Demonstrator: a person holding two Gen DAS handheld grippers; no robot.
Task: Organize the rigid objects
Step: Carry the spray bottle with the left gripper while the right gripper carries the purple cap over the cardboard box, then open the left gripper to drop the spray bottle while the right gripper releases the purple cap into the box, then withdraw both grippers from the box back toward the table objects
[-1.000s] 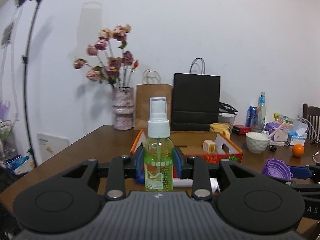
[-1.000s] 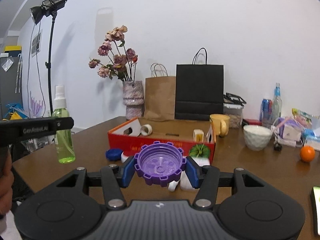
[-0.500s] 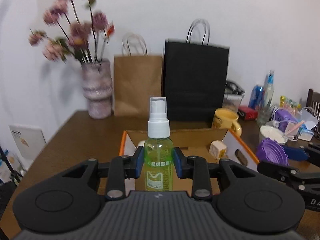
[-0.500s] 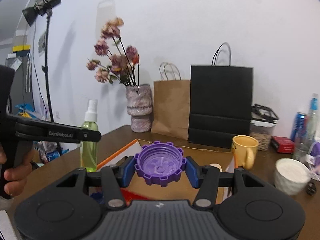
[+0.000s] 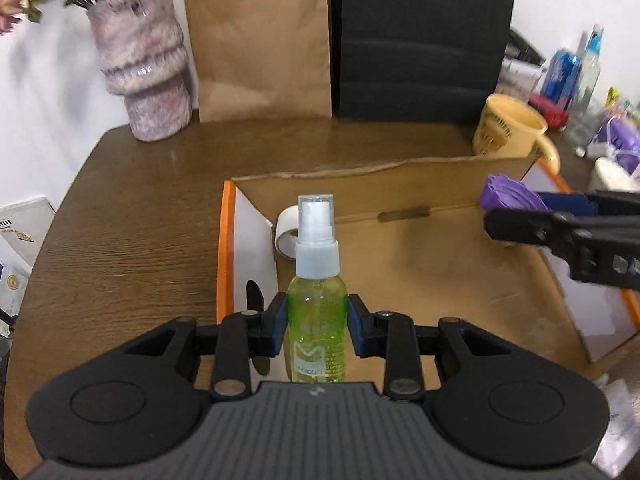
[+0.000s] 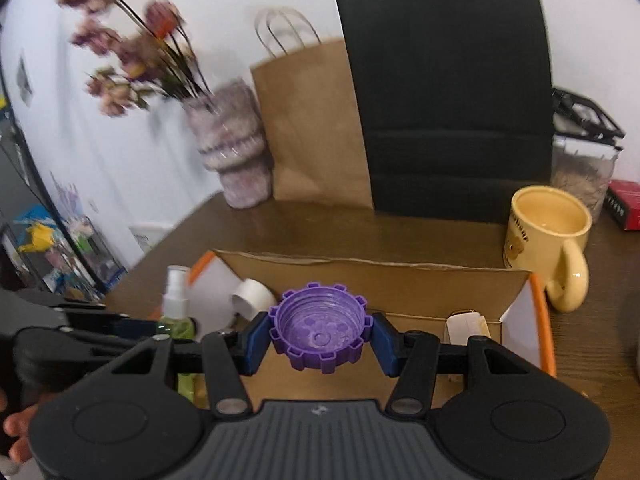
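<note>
Bottle first, from your left wrist camera: your left gripper [image 5: 317, 322] is clenched on the green spray bottle [image 5: 317, 320], blue pads pressing its sides, and the bottle stands upright above the near-left part of the open cardboard box [image 5: 420, 176]. At 12 o'clock from the bottle's cap, a white tape roll [image 5: 286, 232] leans in the box's far-left corner. Toward 2 o'clock, your right gripper [image 5: 516, 210] reaches in over the box with the purple lid [image 5: 508, 196]. A yellow mug [image 5: 508, 126] sits on the table [image 5: 120, 220] just behind the box.

From your right wrist camera, the right gripper [image 6: 320, 338] grips that purple lid [image 6: 320, 330] by its notched rim, hollow side facing you, over the box [image 6: 360, 266]. At 9 o'clock, the spray bottle [image 6: 176, 312] shows in the left gripper. The tape roll [image 6: 252, 298] lies at 10 o'clock, the mug [image 6: 548, 236] at 2 o'clock.
</note>
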